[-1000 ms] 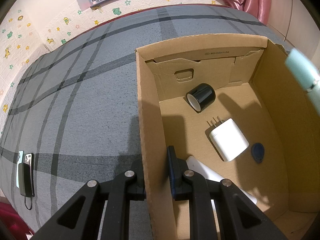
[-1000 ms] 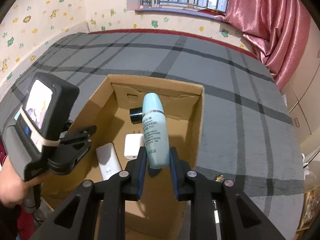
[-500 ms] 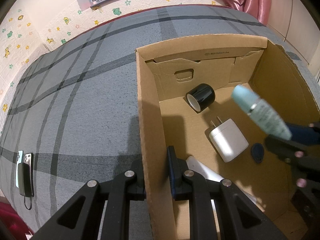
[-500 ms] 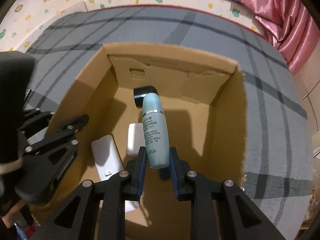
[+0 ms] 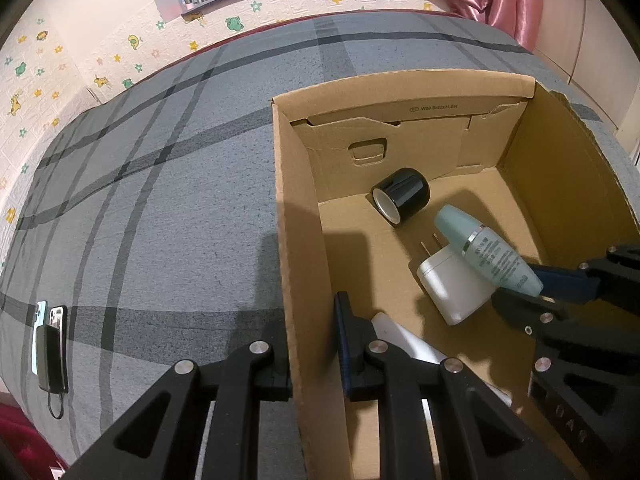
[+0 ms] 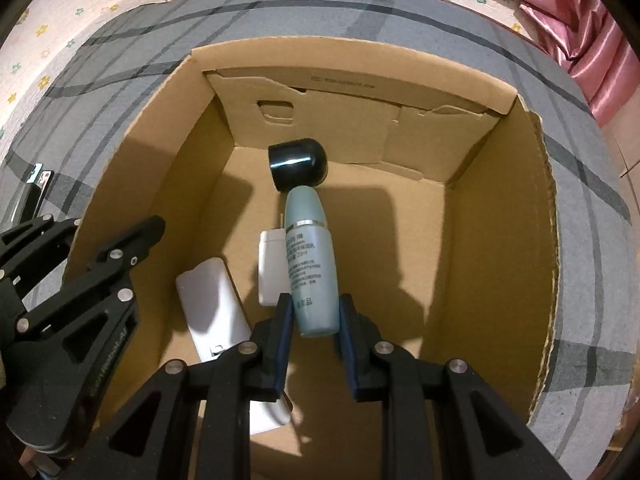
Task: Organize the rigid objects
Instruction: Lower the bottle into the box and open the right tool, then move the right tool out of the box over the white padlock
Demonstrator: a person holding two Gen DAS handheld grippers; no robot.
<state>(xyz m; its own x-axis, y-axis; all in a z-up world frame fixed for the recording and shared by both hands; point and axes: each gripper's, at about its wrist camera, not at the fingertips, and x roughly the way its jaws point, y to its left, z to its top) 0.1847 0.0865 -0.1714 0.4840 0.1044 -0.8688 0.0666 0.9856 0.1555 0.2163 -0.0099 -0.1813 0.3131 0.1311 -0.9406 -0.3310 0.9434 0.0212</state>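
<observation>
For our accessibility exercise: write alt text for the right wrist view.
The right claw grips a pale teal bottle low inside an open cardboard box, above a white charger, a black cap and a white slab. The left claw clamps the box's left wall.

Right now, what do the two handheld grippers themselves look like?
Both match: the left gripper and right gripper are matte black plastic linkages with triangular cut-outs and round silver pivot pins, ending in flat fingers faced with dark blue pads. Pale embossed lettering runs along the left gripper's side. No cables or sleeves show.
</observation>
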